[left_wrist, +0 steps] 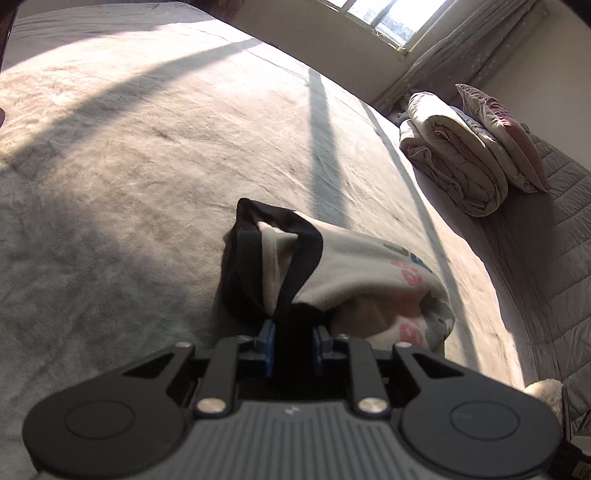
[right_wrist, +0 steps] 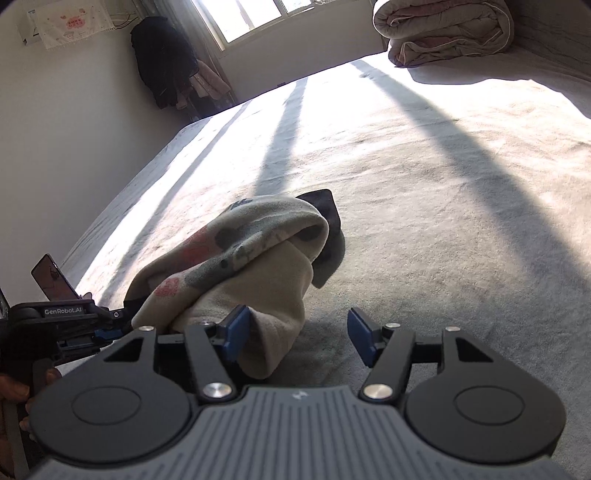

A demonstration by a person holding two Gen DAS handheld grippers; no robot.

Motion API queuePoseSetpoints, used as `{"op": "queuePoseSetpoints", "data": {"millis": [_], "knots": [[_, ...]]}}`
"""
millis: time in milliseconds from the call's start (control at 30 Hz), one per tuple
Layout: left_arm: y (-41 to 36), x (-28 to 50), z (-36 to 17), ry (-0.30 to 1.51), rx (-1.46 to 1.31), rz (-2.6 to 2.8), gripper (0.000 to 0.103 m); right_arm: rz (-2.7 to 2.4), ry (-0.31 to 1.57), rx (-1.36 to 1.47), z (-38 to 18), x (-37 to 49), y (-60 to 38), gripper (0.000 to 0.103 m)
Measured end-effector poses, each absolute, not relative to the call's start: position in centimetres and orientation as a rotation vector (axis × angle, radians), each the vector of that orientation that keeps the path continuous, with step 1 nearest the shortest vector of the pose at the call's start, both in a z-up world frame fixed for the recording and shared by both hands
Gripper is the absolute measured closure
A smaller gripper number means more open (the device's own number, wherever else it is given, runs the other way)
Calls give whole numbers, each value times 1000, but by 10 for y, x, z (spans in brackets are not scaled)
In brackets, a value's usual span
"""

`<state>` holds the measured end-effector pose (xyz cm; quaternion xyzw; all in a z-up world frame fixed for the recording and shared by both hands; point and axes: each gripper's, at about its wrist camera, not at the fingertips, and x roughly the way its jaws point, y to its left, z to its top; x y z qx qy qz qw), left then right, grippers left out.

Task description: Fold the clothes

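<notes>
A cream garment (left_wrist: 354, 273) with black trim and pink and grey prints lies bunched on the grey bed cover (left_wrist: 147, 166). My left gripper (left_wrist: 293, 334) is shut on its black trim and holds that end up. In the right wrist view the same garment (right_wrist: 243, 266) hangs crumpled just ahead, with the left gripper (right_wrist: 107, 326) at the far left gripping it. My right gripper (right_wrist: 295, 332) is open and empty; its left finger (right_wrist: 236, 326) touches or nearly touches the cream cloth.
A folded quilt (left_wrist: 450, 162) and a pillow (left_wrist: 506, 136) sit at the bed's far right, beside a quilted grey headboard (left_wrist: 554, 251). The quilt also shows in the right wrist view (right_wrist: 443, 29). Dark clothes (right_wrist: 162, 59) hang by the window wall. A phone (right_wrist: 51, 277) stands at the left.
</notes>
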<state>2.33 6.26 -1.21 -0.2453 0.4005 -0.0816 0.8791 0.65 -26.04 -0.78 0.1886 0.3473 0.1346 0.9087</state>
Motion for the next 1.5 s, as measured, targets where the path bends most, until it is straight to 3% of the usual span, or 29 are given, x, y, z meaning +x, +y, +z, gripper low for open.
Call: {"op": "queuePoseSetpoints", "data": {"millis": [200,800,867,900,1000,1133,1300,1500], "knots": [[89,15,-11,852,-480,-162,85,277,669,418,1,17,-257,30],[115,-28,-30,902,-338,-323,85,464,628,642,-12,51,-223,30],[117,-28,-31,905,-347,-331,85,504,626,644,-13,53,-216,47],[119,-27,-31,907,-349,-332,84,527,640,635,-13,55,-211,69],[124,-25,-30,913,-366,-334,81,591,633,627,-11,52,-204,81],[139,-27,-16,855,-370,-286,48,702,642,657,-4,43,-204,85],[165,-29,0,769,-460,-256,40,847,687,593,3,23,-186,86],[178,-24,5,730,-578,-266,37,987,776,454,-5,-6,-149,86]]}}
